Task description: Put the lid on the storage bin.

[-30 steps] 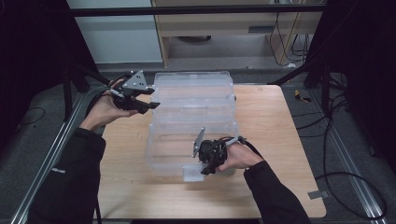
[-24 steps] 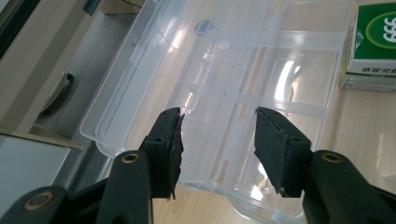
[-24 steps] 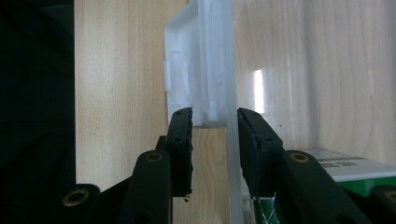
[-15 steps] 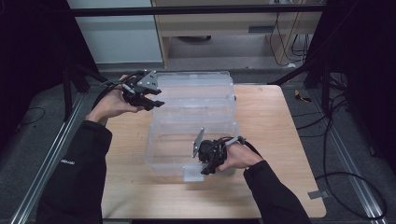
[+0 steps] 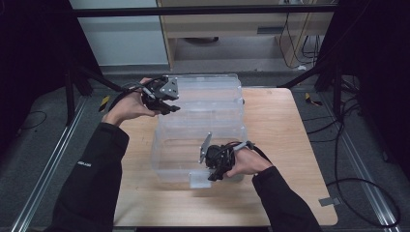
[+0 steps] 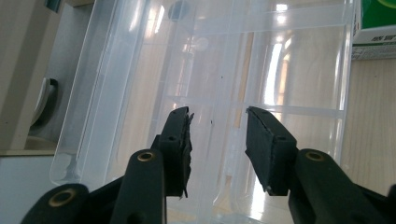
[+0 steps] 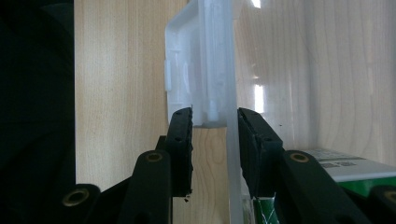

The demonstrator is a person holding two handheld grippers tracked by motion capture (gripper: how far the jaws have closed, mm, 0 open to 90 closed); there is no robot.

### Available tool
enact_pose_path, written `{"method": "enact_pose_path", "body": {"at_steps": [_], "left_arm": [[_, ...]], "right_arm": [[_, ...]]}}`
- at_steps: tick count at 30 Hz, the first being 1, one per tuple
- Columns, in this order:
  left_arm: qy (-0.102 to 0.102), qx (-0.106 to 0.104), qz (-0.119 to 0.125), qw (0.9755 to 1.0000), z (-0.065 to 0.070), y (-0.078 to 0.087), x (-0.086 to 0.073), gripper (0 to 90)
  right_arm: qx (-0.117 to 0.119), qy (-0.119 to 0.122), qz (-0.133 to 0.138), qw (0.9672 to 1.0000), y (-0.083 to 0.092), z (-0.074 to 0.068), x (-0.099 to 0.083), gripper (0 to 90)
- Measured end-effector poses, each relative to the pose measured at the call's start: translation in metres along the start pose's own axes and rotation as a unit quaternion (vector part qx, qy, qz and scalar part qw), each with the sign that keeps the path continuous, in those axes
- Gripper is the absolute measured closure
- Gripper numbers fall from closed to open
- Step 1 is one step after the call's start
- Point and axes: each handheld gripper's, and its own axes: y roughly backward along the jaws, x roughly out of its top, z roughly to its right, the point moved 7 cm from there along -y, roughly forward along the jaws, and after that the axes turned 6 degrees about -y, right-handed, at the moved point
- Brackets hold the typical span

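Up at the far-left corner of the table in the high view: left gripper over the far-left corner of the clear bin, jaws apart, nothing between them. Down at the near edge: right gripper planted on the bin's near wall. Long axis of the bin running near edge to far edge, so one hand at each end. Left one clearly the closer to that far rim.

Over to the left gripper view: left gripper open wide, looking down into the see-through bin. Bin's side wall off to the left of the jaws rather than between them, ribs and floor dead ahead. Looks like a sideways nudge needed before any pinch on that rim. Corner of a green carton poking in at top right.

Last, the right gripper view: right gripper straddling the near wall, wall edge-on and running straight away from the camera, white latch hanging on its outer side with its lower end between the pads. Pads snug up to the plastic, but can't tell whether actually squeezing or just resting there. Bare wood to the left of the latch, same green carton low right behind the wall.
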Motion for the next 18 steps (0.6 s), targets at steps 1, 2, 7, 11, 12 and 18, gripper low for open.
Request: {"method": "enact_pose_path", "body": {"at_steps": [1,2,7,11,12,18], "left_arm": [[-0.003,0.000,-0.004,1.0000,0.000,-0.001,0.000,60.3],[-0.004,0.000,-0.006,1.0000,-0.001,-0.002,-0.001,60.8],[-0.010,0.007,-0.008,0.9999,-0.003,-0.007,0.000,63.1],[-0.017,0.003,-0.019,0.9997,-0.003,-0.013,0.001,64.6],[-0.019,0.001,-0.020,0.9996,-0.002,-0.014,0.001,65.0],[-0.030,-0.005,-0.035,0.9989,-0.001,-0.022,0.002,67.2]], "right_arm": [[-0.001,-0.001,-0.002,1.0000,0.000,0.000,0.000,67.1],[-0.001,0.000,-0.001,1.0000,0.000,0.000,0.000,67.0],[-0.001,0.000,-0.001,1.0000,0.000,0.000,0.000,67.0],[-0.002,0.001,0.000,1.0000,0.000,0.000,0.000,67.1],[-0.002,0.002,0.000,1.0000,0.000,0.000,0.000,67.1],[-0.002,0.003,-0.001,1.0000,0.000,0.000,0.000,67.1]]}}
